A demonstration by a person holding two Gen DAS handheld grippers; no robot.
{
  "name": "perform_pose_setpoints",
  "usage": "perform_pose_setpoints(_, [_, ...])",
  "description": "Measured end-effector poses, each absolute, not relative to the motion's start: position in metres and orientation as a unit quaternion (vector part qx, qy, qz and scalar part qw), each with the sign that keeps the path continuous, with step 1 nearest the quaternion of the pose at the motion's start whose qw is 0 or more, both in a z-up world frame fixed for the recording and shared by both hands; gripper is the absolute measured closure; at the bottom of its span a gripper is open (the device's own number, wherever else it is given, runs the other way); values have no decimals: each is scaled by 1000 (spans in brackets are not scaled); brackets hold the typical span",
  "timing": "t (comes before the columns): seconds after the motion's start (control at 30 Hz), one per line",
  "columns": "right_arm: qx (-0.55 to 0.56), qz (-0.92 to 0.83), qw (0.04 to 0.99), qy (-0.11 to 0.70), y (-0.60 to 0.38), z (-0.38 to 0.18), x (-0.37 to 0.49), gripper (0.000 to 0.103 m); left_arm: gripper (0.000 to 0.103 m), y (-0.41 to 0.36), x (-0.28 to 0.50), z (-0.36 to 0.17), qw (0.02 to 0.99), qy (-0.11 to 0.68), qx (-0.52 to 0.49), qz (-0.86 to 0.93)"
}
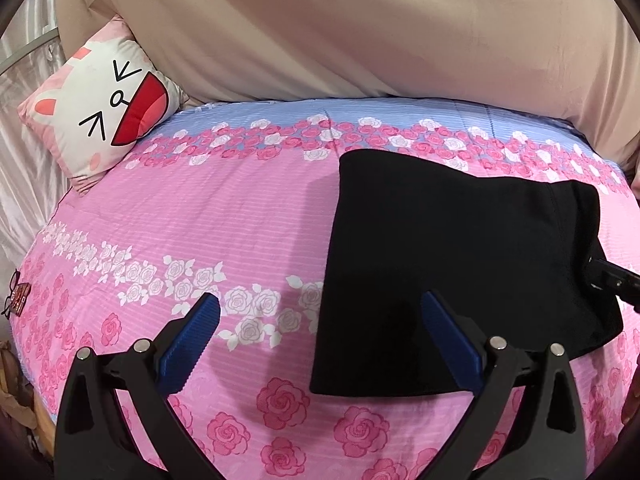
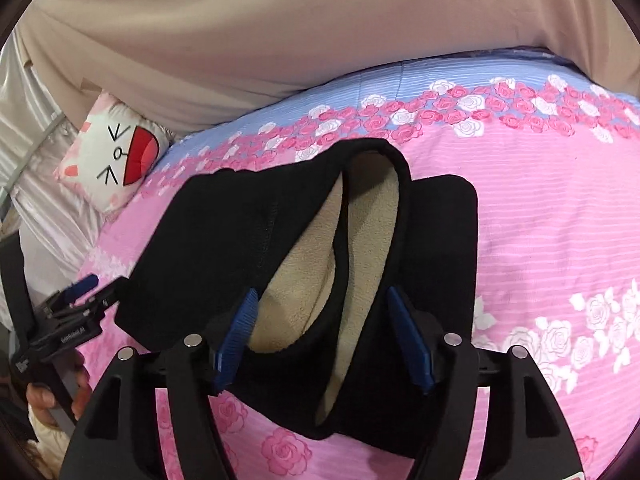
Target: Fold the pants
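Observation:
Black pants [image 1: 452, 264] lie folded into a compact bundle on the pink rose bedspread [image 1: 224, 224]. In the right wrist view the pants [image 2: 208, 248] show their waist opening with beige fleece lining [image 2: 304, 280]. My left gripper [image 1: 318, 308] is open and empty, its right finger over the bundle's near left edge. My right gripper [image 2: 322, 300] is open, its jaws standing on either side of the waistband opening. The left gripper also shows at the left of the right wrist view [image 2: 76, 304]. The right gripper's tip shows at the right edge of the left wrist view [image 1: 612, 280].
A cat-face cushion [image 1: 108, 116] leans at the bed's far left corner. A beige cloth [image 1: 340, 28] hangs behind the bed. Silky white fabric [image 1: 20, 184] covers the left side. A small red object with glasses [image 1: 16, 296] lies at the left edge.

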State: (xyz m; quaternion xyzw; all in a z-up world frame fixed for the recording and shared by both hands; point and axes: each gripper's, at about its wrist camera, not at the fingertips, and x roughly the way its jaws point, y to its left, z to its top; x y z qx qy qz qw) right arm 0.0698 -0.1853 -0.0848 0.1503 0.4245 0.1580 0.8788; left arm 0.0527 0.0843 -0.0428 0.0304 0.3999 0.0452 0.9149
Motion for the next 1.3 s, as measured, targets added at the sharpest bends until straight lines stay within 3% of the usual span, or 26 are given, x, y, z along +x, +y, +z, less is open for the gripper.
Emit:
perform_pose_setpoints(0.07, [160, 165, 876, 424, -185, -90, 73, 36, 5, 83, 52, -42, 916, 398, 29, 42])
perform_pose_setpoints(0.13, [156, 174, 875, 423, -180, -93, 74, 45, 5, 80, 53, -41, 916, 398, 26, 39])
perform_pose_setpoints(0.2, [149, 183, 877, 419, -174, -89, 73, 71, 5, 75, 54, -41, 916, 399, 27, 33])
perform_pose_setpoints(0.3, [128, 190, 891, 393, -173, -71, 63, 88, 5, 69, 54, -38, 917, 398, 30, 25])
perform_pose_setpoints(0.53, [125, 134, 915, 361, -220, -51, 43, 92, 5, 59, 53, -33, 920, 390, 43, 18])
perform_pose_setpoints(0.57, [109, 101, 918, 367, -225, -57, 44, 103, 5, 58, 54, -35, 919, 392, 43, 18])
perform_pose_setpoints(0.67, [80, 59, 893, 440, -236, -97, 58, 103, 5, 52, 60, -45, 912, 408, 44, 12])
perform_pose_setpoints(0.73, [89, 59, 896, 432, -237, -96, 50, 93, 5, 47, 61, -50, 907, 418, 48, 6])
perform_pose_setpoints(0.83, [83, 79, 908, 402, -230, -77, 37, 91, 5, 39, 59, -49, 908, 414, 58, -3])
perform_pose_setpoints(0.87, [71, 84, 911, 399, -227, -73, 37, 80, 5, 36, 59, -48, 909, 413, 60, -7])
perform_pose_setpoints(0.9, [53, 83, 913, 395, -222, -71, 38, 60, 5, 32, 59, -46, 909, 412, 61, -14])
perform_pose_setpoints(0.93, [27, 77, 914, 397, -215, -72, 41, 52, 5, 28, 58, -46, 909, 412, 62, -20])
perform_pose_setpoints(0.97, [12, 76, 910, 407, -209, -74, 45, 50, 5, 24, 59, -46, 908, 412, 63, -24])
perform_pose_setpoints(1.1, [9, 121, 907, 403, -187, -67, 38, 61, 5, 13, 54, -44, 910, 407, 78, -32])
perform_pose_setpoints(1.3, [64, 211, 890, 398, -168, -54, 50, 64, 5, -6, 40, -52, 894, 428, 103, -85])
